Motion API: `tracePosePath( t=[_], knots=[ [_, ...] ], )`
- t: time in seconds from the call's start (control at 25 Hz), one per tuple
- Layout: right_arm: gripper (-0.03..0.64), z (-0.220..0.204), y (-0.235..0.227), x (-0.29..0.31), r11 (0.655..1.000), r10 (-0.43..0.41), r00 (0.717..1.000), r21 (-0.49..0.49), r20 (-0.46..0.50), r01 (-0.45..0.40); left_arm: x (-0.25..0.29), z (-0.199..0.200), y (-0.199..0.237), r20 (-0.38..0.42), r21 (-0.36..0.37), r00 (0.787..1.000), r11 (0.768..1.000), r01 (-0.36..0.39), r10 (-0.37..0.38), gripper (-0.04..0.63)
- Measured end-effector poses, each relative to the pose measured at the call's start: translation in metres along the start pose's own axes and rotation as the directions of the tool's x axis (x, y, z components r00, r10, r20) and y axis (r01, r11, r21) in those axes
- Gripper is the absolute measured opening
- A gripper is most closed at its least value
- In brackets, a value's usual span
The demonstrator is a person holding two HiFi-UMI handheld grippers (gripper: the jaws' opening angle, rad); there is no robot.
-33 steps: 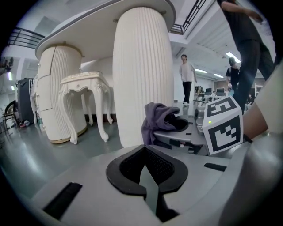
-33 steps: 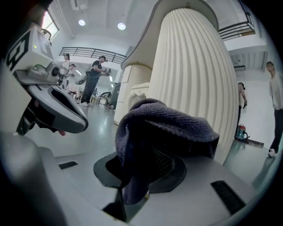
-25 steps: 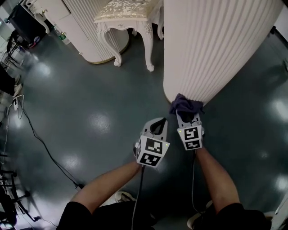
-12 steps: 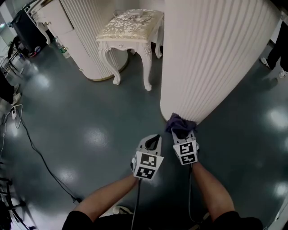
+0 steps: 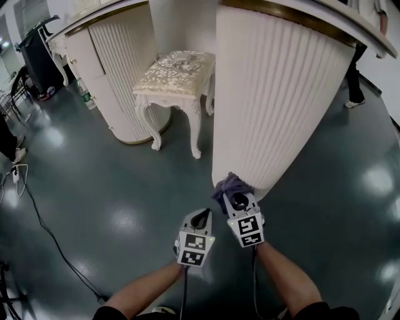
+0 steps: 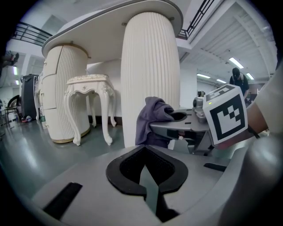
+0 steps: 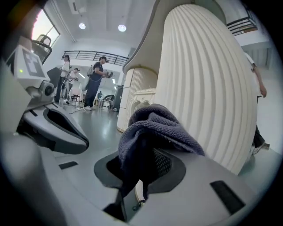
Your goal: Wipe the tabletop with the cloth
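Head view has swung up since a second ago: cream oval worktop [image 5: 312, 15] now shows. Dark purple terry cloth [image 5: 230, 185] at ribbed white pedestal [image 5: 275, 106] foot, clamped in right gripper [image 5: 238, 201] fingers. Left gripper [image 5: 201, 217] beside pedestal, fingers together, empty.

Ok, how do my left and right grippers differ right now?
The left gripper is shut on nothing; the right gripper is shut on the purple cloth. The right gripper sits farther forward, by the base of the fluted white pedestal; the left gripper sits further back, over the floor. Both point forward, side by side.
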State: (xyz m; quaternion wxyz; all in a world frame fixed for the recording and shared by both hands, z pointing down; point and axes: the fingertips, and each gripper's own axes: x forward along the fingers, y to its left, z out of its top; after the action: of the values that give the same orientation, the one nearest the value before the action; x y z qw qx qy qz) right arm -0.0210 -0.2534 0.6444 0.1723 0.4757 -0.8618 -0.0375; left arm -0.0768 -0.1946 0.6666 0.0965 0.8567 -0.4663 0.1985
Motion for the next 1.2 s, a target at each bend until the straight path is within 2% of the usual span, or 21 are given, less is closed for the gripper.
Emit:
tracePosePath(
  t=[0.24, 0.36, 0.48, 0.6, 0.88, 1.08, 1.2],
  knots=[
    [0.077, 0.048, -0.009, -0.006, 1.0, -0.004, 0.998, -0.031, 0.064, 0.006, -0.01, 0.032, 0.018, 0.07, 0.012, 0.997, 0.999, -0.039, 0.038, 0.008],
    [0.075, 0.077, -0.017, -0.01, 0.999, -0.009, 0.995, -0.041, 0.102, 0.013, -0.011, 0.049, 0.024, 0.106, -0.004, 0.993, 0.999, -0.048, 0.048, 0.008],
    [0.075, 0.108, -0.022, -0.019, 0.999, -0.033, 0.988, -0.029, 0.15, 0.038, -0.018, 0.061, 0.024, 0.14, -0.017, 0.989, 0.999, -0.045, 0.047, 0.008],
    [0.075, 0.14, -0.029, -0.029, 0.999, -0.048, 0.979, -0.005, 0.198, 0.05, -0.023, 0.075, 0.02, 0.177, 0.003, 0.983, 0.999, -0.041, 0.04, 0.008],
    [0.075, 0.214, -0.046, -0.049, 0.993, -0.091, 0.952, -0.04, 0.291, 0.107, -0.034, 0.113, 0.017, 0.286, 0.025, 0.958, 0.999, -0.043, 0.034, 0.008],
    [0.075, 0.274, -0.063, -0.065, 0.989, -0.111, 0.93, -0.057, 0.351, 0.139, -0.049, 0.16, 0.028, 0.391, 0.037, 0.92, 0.998, -0.06, 0.041, 0.008],
    [0.074, 0.302, -0.07, -0.073, 0.988, -0.134, 0.93, -0.032, 0.343, 0.154, -0.052, 0.171, 0.028, 0.392, 0.048, 0.919, 0.997, -0.061, 0.038, 0.008]
  ],
)
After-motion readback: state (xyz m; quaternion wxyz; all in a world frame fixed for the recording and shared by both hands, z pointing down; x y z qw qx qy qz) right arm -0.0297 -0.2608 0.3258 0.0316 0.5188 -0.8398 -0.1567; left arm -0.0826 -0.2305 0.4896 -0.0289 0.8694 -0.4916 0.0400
